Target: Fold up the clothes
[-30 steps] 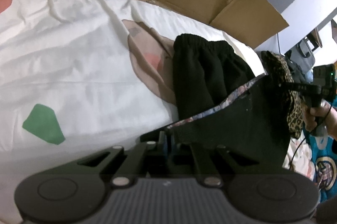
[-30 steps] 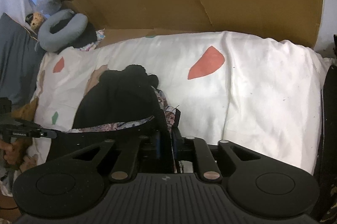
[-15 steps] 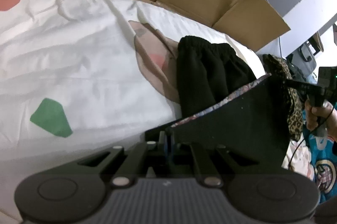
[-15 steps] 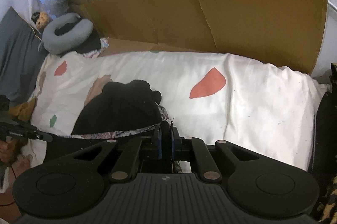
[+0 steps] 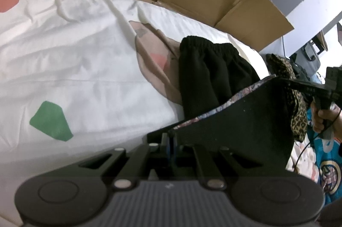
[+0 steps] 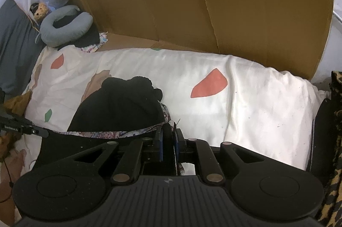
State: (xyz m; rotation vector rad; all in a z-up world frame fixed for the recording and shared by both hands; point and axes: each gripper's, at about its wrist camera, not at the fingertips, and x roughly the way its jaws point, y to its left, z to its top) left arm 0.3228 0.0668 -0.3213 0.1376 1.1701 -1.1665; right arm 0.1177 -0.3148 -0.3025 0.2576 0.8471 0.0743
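White bedding [image 5: 81, 60] with coloured patches fills both views, cardboard [image 6: 213, 19] standing behind it, and the bedding is our landmark.

Left gripper [image 5: 171, 140] first: jaws clamped tight on one corner of a black garment [image 5: 235, 126], right at its patterned hem [image 5: 213, 112]. Right gripper [image 6: 168, 138] has the other corner, jaws pinched on a bunched fold of the same cloth; they have just been closing and easing a touch, cloth between them throughout. Between the two, the hem runs nearly taut, and the garment hangs just above the near edge of the bedding.

Out past that, a black heap [image 6: 119, 107] with a ribbed band lies on the bedding, beside a beige patch [image 5: 154, 64]. A grey neck pillow [image 6: 64, 28] sits beyond the far corner of the bedding, and leopard-print fabric [image 5: 297, 113] off its side, near a hand [image 5: 322, 118] on the right gripper's handle.

Handling, as I judge it: light, limp cloth, no stiffness at all, so it will sag wherever it's unsupported. Corners on the hem look like the right hold; the right grip on a thick bunch seems likelier to slip.
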